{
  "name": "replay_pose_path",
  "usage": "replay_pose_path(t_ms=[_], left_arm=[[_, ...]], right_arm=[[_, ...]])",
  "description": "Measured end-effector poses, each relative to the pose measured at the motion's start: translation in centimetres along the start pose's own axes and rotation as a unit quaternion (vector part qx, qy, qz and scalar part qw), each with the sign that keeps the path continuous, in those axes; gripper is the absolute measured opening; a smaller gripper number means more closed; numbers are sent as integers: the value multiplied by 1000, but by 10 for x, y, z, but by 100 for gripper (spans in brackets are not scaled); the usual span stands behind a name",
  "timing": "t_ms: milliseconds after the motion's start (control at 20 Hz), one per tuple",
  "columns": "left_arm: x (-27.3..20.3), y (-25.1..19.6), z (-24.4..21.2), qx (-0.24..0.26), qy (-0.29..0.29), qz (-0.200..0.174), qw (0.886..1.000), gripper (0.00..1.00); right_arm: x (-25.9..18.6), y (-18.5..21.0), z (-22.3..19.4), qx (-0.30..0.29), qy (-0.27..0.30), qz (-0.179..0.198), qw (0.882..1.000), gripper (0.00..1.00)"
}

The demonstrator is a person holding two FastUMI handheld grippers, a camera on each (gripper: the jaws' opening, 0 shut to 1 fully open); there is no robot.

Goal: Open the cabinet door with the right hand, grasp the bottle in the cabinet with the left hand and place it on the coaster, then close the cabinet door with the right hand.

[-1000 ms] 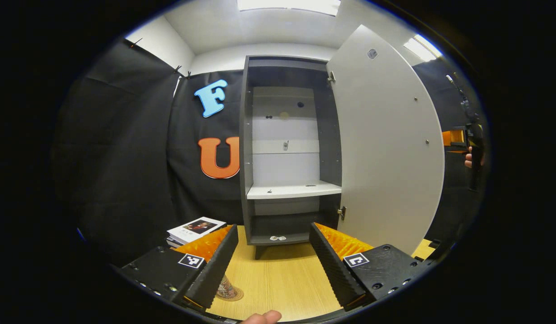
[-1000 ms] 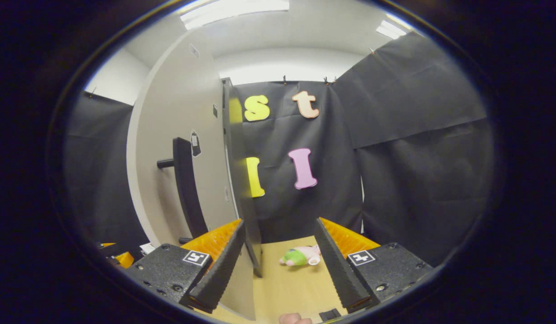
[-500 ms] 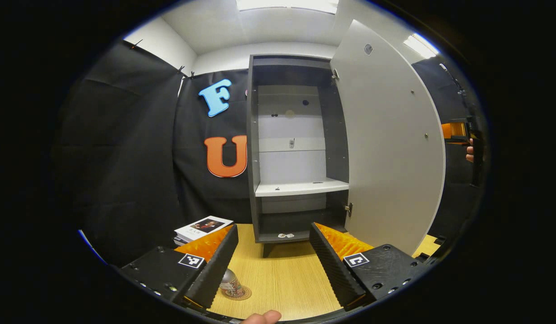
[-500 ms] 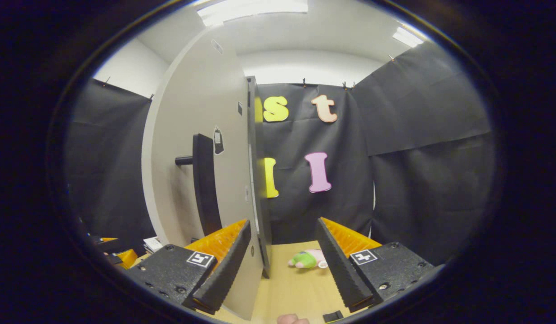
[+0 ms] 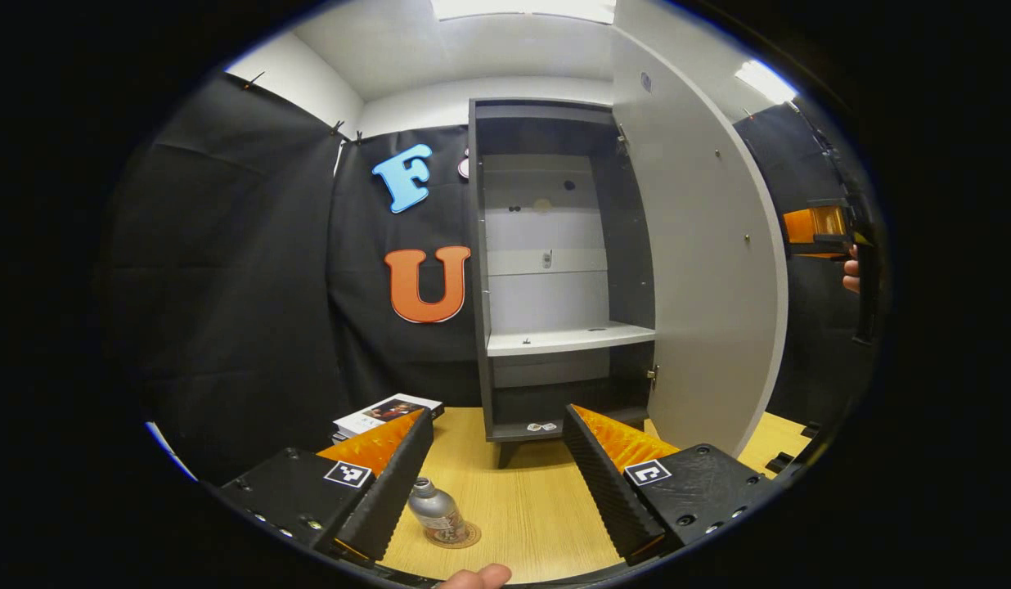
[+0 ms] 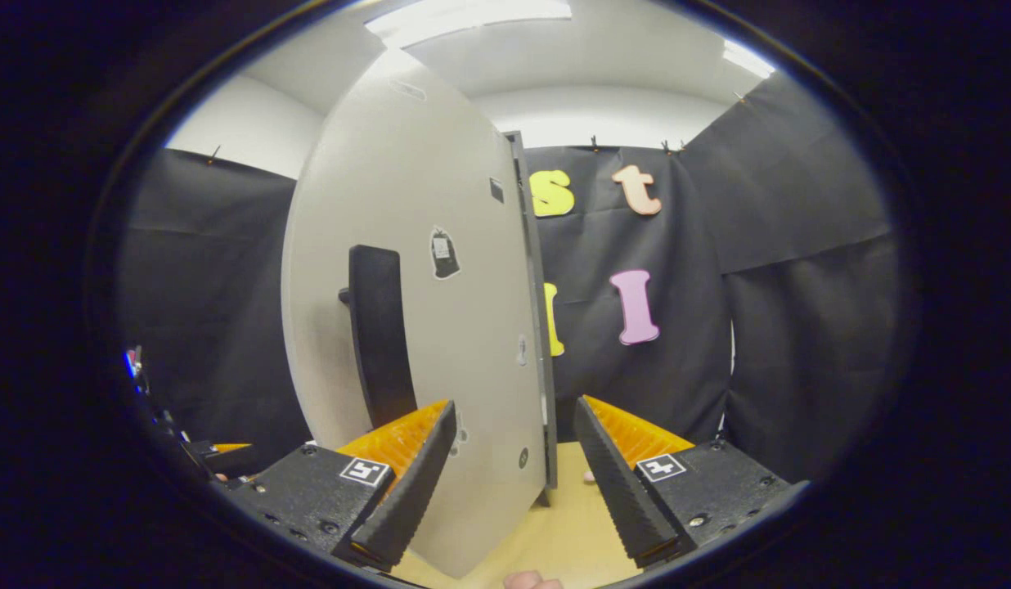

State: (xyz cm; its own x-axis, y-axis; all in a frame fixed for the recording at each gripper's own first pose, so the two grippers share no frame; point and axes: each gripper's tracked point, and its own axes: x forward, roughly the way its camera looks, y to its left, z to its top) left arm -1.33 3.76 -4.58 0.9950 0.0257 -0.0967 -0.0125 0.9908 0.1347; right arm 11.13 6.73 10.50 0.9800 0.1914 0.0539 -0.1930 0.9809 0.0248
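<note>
A small clear bottle [image 5: 434,509] stands upright on the round coaster [image 5: 465,537] on the wooden table, just inside my left finger. My left gripper [image 5: 497,419] is open and touches nothing. Behind it stands the dark grey cabinet [image 5: 481,270] with its white door [image 5: 706,270] swung wide and a bare white shelf [image 5: 567,337]. In the right gripper view, the door's outer face [image 6: 465,327] with its black handle [image 6: 379,327] is close ahead. My right gripper [image 6: 514,409] is open, and the door's lower edge stands between its fingers. The right gripper [image 5: 820,233] also shows beyond the door.
A stack of books [image 5: 387,411] lies on the table left of the cabinet. A hand [image 5: 851,274] holds the far gripper at the right edge. Black cloth walls close in the booth on all sides. Wooden tabletop [image 5: 522,499] stretches in front of the cabinet.
My left gripper has drawn back, bringing the bottle on the coaster into full view. In the right gripper view the door's outer face has grown broader and now hides the plush toy.
</note>
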Motion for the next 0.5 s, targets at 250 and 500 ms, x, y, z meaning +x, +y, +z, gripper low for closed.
replay_pose_path(t_ms=[250,500], left_arm=[[0,15,-6,-2,8,9,1000,96],[-3,27,-9,-4,11,21,1000,96]], right_arm=[[25,46,-6,-3,2,44,999,95],[73,100,-14,21,9,103,994,95]])
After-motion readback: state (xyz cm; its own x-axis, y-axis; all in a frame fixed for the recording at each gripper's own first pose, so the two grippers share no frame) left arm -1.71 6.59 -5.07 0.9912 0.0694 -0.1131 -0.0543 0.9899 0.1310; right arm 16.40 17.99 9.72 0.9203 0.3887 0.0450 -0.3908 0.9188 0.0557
